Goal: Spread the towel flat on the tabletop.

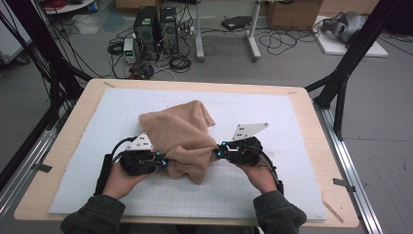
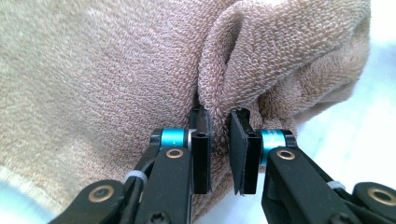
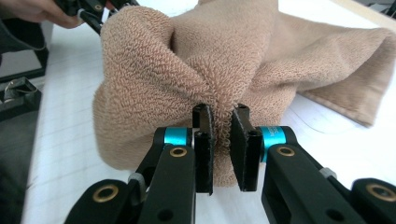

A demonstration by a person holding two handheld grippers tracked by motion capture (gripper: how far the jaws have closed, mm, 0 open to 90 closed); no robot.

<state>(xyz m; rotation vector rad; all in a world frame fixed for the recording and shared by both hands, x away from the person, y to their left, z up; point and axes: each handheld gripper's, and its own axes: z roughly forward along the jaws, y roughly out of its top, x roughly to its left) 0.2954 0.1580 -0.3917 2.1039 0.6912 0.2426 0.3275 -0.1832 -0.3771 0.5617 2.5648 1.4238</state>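
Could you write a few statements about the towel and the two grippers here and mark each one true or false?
1. The left gripper pinches a fold of the tan towel. True.
2. The right gripper hangs open, apart from the towel. False: its jaws are shut on a bunched fold of the towel.
3. The towel lies flat and spread out on the white mat. False: it is bunched and raised between the two grippers.
4. In the high view, the towel sits between the two grippers. True.
5. The towel is blue. False: it is tan.
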